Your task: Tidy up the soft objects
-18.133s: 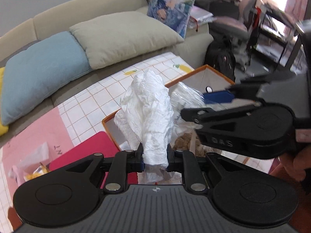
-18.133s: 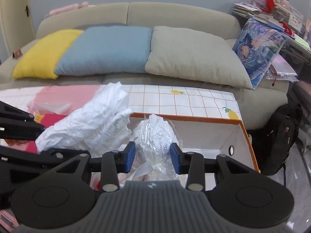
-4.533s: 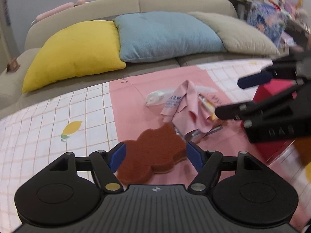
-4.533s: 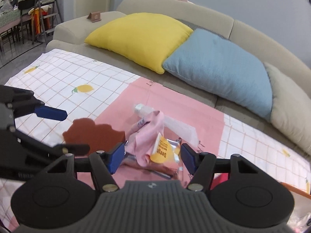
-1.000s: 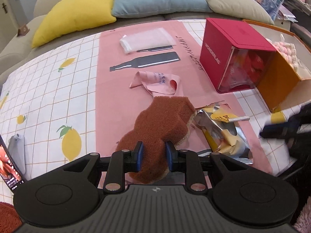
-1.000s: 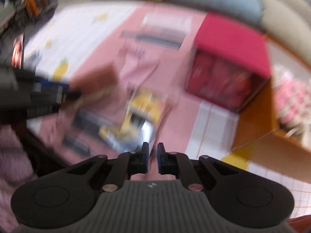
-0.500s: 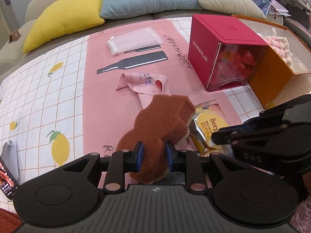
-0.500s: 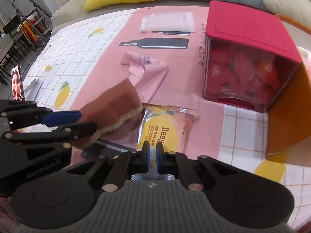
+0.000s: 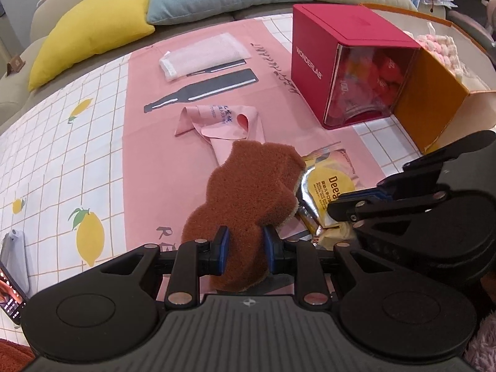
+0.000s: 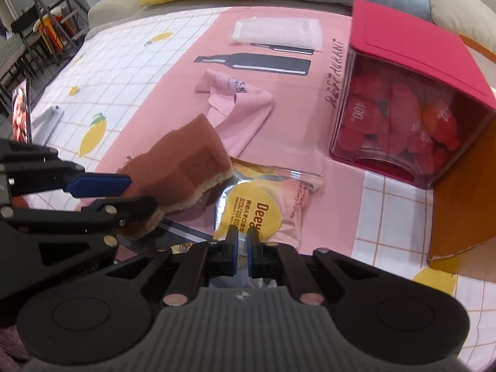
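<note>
My left gripper is shut on a brown wavy-edged sponge, which it holds tilted just above the pink table mat. The right wrist view has the same left gripper and sponge at the left. My right gripper is shut on the near edge of a silver and yellow wipes packet lying on the mat. From the left wrist view, the right gripper pinches the packet beside the sponge. A crumpled pink cloth lies just beyond them.
A red box with a clear front stands at the right. An open orange storage box holding something pink and fluffy is beside it. A white mesh pouch lies farther back. A phone sits at the left edge. Sofa pillows lie behind.
The right gripper has come down to the wipes packet, and its jaws have closed on the packet's near edge. The left gripper still holds the sponge in about the same place.
</note>
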The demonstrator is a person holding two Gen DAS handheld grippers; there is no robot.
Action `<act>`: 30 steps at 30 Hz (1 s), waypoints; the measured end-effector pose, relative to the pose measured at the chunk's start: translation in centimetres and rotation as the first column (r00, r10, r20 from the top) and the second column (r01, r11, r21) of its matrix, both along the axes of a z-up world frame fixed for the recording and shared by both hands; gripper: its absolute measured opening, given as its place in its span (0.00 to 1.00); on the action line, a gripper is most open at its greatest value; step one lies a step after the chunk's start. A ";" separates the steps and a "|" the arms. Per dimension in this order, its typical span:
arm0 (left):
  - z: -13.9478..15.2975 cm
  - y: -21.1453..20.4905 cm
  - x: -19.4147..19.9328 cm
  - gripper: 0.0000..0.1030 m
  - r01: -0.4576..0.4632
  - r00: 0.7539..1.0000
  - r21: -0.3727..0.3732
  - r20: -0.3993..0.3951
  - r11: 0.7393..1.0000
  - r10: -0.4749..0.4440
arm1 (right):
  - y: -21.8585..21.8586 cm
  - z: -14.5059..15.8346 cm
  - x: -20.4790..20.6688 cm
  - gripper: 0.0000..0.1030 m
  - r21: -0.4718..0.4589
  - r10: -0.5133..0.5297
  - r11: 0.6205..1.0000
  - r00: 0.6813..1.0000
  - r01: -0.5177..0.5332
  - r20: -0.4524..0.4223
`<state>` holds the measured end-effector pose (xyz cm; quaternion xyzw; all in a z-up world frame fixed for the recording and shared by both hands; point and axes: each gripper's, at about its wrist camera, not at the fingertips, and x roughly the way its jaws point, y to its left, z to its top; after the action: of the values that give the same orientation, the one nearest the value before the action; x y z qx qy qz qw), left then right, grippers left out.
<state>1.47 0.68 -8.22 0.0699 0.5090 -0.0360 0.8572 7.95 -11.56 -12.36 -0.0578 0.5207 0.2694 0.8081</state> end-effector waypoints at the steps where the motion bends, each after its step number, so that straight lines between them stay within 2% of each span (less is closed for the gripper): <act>1: 0.1 0.2 0.0 0.25 -0.010 1.000 -0.008 0.004 1.000 0.010 | -0.3 0.3 0.0 0.07 0.017 -0.013 1.000 1.000 0.013 0.009; 3: 0.1 0.6 -0.1 0.25 -0.031 1.000 -0.017 0.005 0.999 0.031 | -1.0 1.2 -0.2 0.36 0.041 -0.047 0.998 0.998 0.045 0.052; 4: 0.1 0.8 0.0 0.25 -0.037 0.999 -0.025 0.004 0.999 0.037 | -1.1 1.5 -0.2 0.59 0.035 -0.063 0.998 0.995 0.060 0.075; 5: 0.0 0.8 0.1 0.25 -0.040 0.999 -0.032 0.005 0.999 0.040 | -1.1 1.6 -0.1 0.61 0.019 -0.075 0.997 0.993 0.073 0.093; 7: 0.0 0.7 0.2 0.25 -0.033 0.999 -0.028 0.009 0.999 0.033 | -1.0 0.9 0.4 0.61 -0.006 -0.084 0.996 0.994 0.085 0.071; 11: -0.2 0.5 0.2 0.25 -0.020 1.000 -0.029 0.009 0.999 0.020 | -1.8 -0.8 1.4 0.61 0.036 -0.144 0.989 0.989 0.146 -0.038; 15: -0.6 0.2 0.3 0.29 -0.002 1.000 -0.022 0.007 1.000 0.002 | -2.3 -1.7 1.8 0.66 0.072 -0.180 0.980 0.978 0.188 -0.102; 16: -0.7 0.1 0.4 0.33 0.004 1.000 -0.014 0.005 1.000 -0.004 | -2.3 -1.7 1.8 0.67 0.078 -0.180 0.979 0.978 0.188 -0.105; 20: -1.3 -0.6 0.4 0.37 0.047 0.999 0.059 0.011 0.997 -0.048 | -2.5 -1.7 1.7 0.67 0.088 -0.184 0.977 0.974 0.196 -0.131; 22: -1.5 -1.1 0.3 0.48 0.081 0.997 0.079 0.013 0.994 -0.082 | -2.7 -1.7 1.9 0.67 0.106 -0.197 0.971 0.969 0.214 -0.152; 23: -1.7 -1.3 0.2 0.51 0.098 0.995 0.092 0.013 0.991 -0.099 | -3.0 -1.6 1.9 0.67 0.112 -0.203 0.969 0.966 0.222 -0.159; 27: -2.4 -2.2 0.1 0.57 0.141 0.989 0.166 0.011 0.976 -0.145 | -3.1 -1.6 1.9 0.67 0.120 -0.213 0.964 0.961 0.236 -0.174; 30: -2.9 -2.5 0.2 0.59 0.155 0.987 0.186 0.010 0.970 -0.159 | -2.7 -1.7 1.8 0.71 0.107 -0.203 0.969 0.966 0.221 -0.162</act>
<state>1.63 -1.80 -11.13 0.1896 0.4924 -0.0555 0.8476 9.76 -14.26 -14.03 0.0691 0.5654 0.2167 0.7928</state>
